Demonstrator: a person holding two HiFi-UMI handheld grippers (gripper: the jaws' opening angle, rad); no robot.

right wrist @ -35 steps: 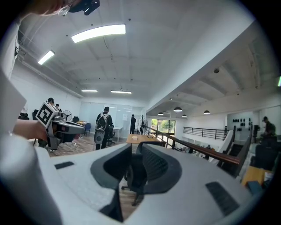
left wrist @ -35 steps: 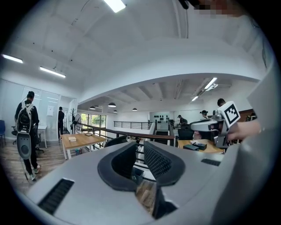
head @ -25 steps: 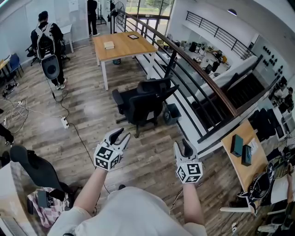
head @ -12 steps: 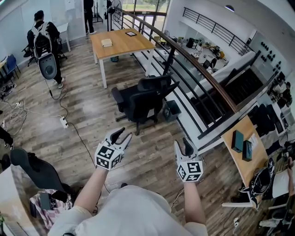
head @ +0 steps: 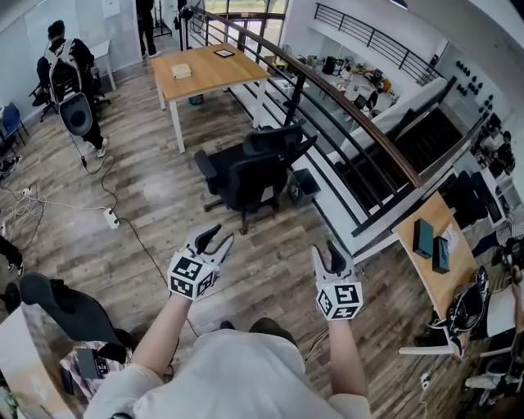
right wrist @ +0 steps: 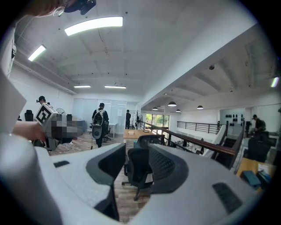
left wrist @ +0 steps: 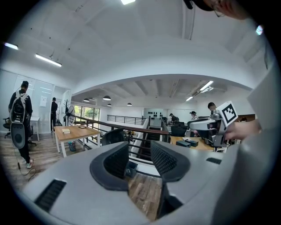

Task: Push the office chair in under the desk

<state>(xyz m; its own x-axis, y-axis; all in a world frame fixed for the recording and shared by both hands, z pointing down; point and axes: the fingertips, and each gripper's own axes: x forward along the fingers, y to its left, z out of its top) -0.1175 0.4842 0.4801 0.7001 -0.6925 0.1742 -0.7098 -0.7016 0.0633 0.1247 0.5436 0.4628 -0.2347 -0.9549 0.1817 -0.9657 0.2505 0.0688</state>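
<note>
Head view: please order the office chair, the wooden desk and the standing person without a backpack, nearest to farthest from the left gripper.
The left gripper: jaws have just been opening, nothing between them.
1. Office chair, just ahead.
2. Wooden desk, beyond the chair.
3. Standing person, far end, left of the desk.

The head view shifts forward. The office chair point(head: 250, 176) rises slightly toward 12 o'clock and looks a little larger. The wooden tabletop point(head: 209, 69) slides toward 11 o'clock, nearer the top edge. The bystander with a backpack point(head: 61, 65) drifts toward the 10 o'clock corner. The person's own dark legs point(head: 270, 329) now show at 6 o'clock. The left gripper point(head: 214, 239) and right gripper point(head: 327, 255) have just been opening their jaws, with nothing between them.
</note>
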